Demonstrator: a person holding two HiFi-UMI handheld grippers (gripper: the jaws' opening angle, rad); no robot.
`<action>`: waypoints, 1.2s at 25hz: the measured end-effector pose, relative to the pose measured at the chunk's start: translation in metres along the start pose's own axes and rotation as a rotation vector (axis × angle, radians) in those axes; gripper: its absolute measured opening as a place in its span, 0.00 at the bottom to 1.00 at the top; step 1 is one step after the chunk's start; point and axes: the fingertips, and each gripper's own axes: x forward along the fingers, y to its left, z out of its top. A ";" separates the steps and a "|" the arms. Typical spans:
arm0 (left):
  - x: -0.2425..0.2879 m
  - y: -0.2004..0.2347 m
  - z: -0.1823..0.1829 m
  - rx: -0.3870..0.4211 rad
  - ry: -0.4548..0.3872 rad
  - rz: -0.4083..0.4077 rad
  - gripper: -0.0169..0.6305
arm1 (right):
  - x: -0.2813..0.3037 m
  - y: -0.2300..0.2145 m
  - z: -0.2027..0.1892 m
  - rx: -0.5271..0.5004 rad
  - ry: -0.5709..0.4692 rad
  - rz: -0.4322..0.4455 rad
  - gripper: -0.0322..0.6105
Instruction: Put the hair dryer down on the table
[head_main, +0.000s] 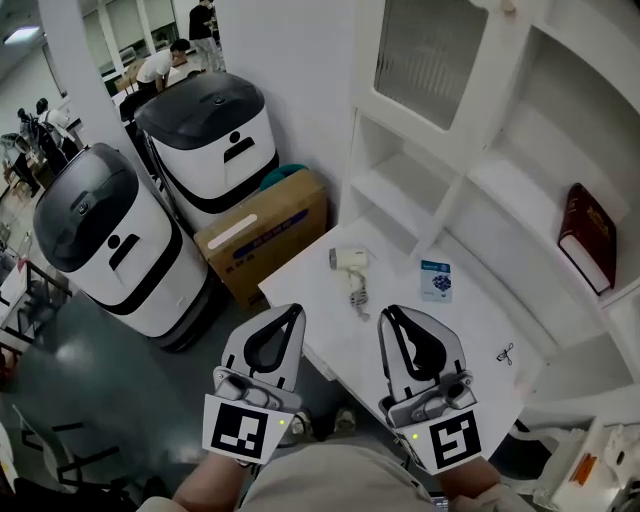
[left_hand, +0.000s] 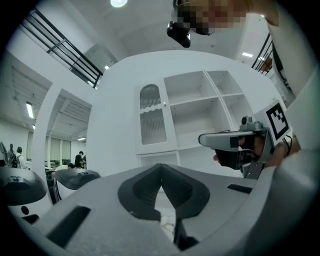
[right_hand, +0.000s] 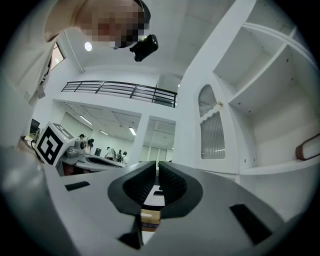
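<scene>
We see a cream hair dryer (head_main: 350, 262), a white counter (head_main: 470, 330), a dark red book (head_main: 587, 236), a brown cardboard box (head_main: 265, 232) and a blue-printed white card (head_main: 436, 279).

Ahead and slightly right of the jaws of the right gripper (head_main: 388, 312) lies a small blue-and-white card (head_main: 436, 279). Level with those jaws and off to their right sits a tiny black object (head_main: 505, 352), too small to identify. Farther right, a dark red book (head_main: 588, 236) lies on a white shelf unit (head_main: 470, 190). Ahead and left of the jaws of the left gripper (head_main: 295, 310) stands a cardboard box (head_main: 265, 235), with two white-and-black machines (head_main: 215, 145) (head_main: 100, 235) beyond it and to its left.
</scene>
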 end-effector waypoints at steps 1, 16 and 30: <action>-0.002 -0.001 -0.004 0.003 0.009 0.005 0.05 | -0.002 0.003 -0.001 0.004 -0.004 -0.001 0.10; -0.012 0.004 -0.011 0.035 0.036 0.035 0.05 | -0.003 0.007 -0.022 0.119 0.035 0.009 0.08; -0.014 -0.003 -0.006 0.036 0.023 -0.001 0.05 | -0.002 0.012 -0.029 0.102 0.070 0.026 0.08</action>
